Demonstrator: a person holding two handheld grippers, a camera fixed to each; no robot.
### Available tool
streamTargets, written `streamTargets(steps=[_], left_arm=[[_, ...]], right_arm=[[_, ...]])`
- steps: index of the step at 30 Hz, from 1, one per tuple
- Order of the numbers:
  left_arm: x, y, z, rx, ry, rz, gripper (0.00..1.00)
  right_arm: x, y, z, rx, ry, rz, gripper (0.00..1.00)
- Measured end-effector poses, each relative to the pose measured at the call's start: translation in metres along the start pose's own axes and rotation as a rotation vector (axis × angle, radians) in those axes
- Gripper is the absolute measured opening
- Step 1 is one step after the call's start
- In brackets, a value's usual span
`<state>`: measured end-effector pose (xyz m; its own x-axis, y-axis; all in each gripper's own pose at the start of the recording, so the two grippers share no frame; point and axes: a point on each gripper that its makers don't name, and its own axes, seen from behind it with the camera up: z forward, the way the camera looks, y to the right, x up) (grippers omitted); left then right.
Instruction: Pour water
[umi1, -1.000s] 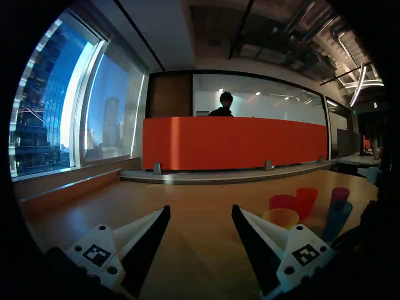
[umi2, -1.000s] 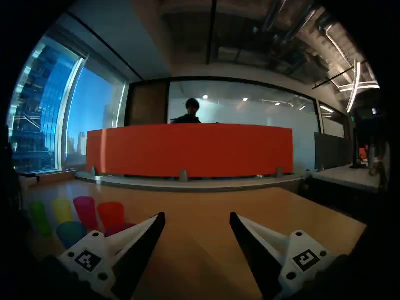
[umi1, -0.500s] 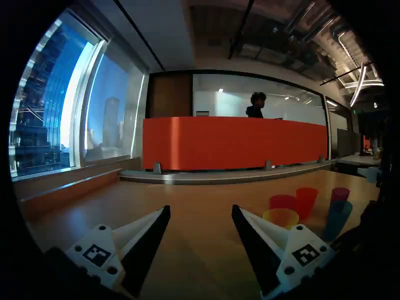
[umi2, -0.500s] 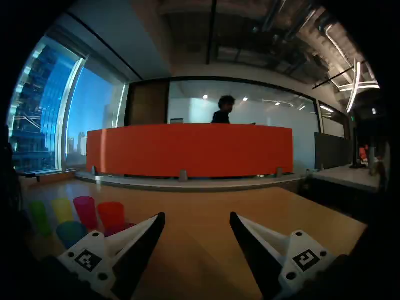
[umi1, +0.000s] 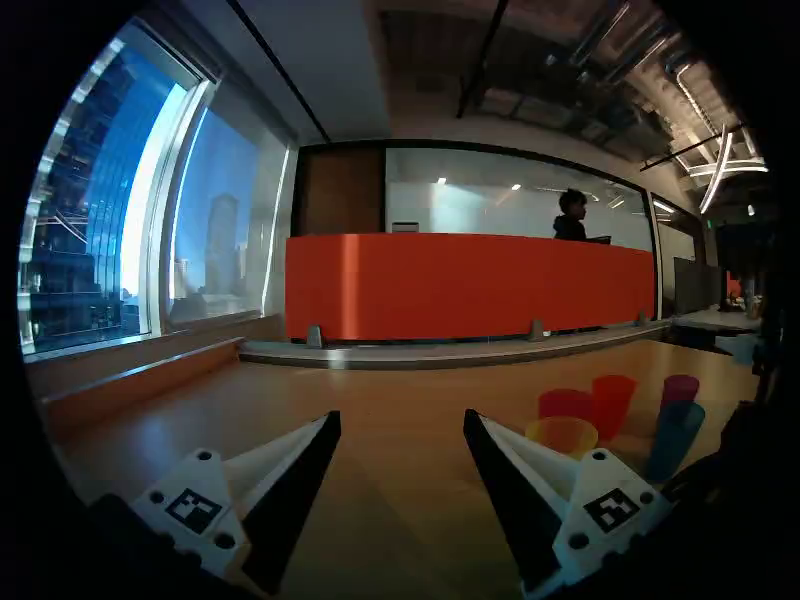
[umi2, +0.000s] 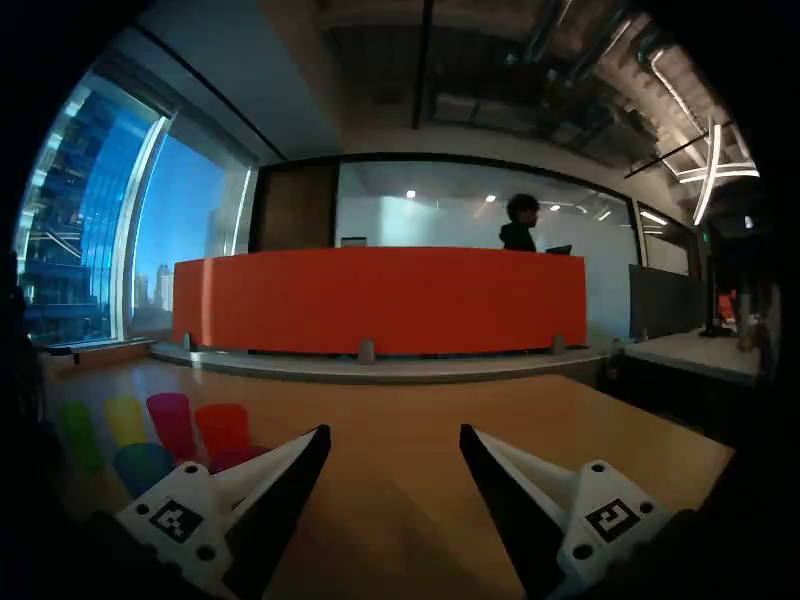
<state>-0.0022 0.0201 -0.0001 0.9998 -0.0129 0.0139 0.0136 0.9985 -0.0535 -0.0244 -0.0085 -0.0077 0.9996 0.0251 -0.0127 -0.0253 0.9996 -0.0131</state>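
Hiding part of the cups: in the left gripper view a finger of the left gripper (umi1: 400, 420) covers the foot of the yellow cup (umi1: 562, 434); the blue cup (umi1: 675, 438) fades into the dark rim at its base; in the right gripper view a finger of the right gripper (umi2: 393, 432) cuts off most of a dark purple cup (umi2: 236, 458)
Hard to make out: whether any cup holds water cannot be told; the green cup (umi2: 78, 433) is dim at the view's edge
Left gripper: released, jaws wide apart, nothing between them, over the wooden table (umi1: 420, 385)
Right gripper: released too, empty, over the same table
Cups, left gripper view: clustered on the table ahead and right of the jaws, apart from them; red cup (umi1: 565, 402) nearest the yellow one
Cups, right gripper view: ahead and left of the jaws, not touched
Behind: orange partition (umi1: 470, 285); a person (umi1: 570, 215) shows above it, head and shoulders only
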Motion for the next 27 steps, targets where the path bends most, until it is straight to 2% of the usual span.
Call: streamTargets(steps=[27], left_arm=[[-0.0004,0.0000,0.0004,0.000,0.000,0.000,0.91]], right_arm=[[0.0006,-0.0005,-0.0021,0.000,0.000,0.000,1.00]])
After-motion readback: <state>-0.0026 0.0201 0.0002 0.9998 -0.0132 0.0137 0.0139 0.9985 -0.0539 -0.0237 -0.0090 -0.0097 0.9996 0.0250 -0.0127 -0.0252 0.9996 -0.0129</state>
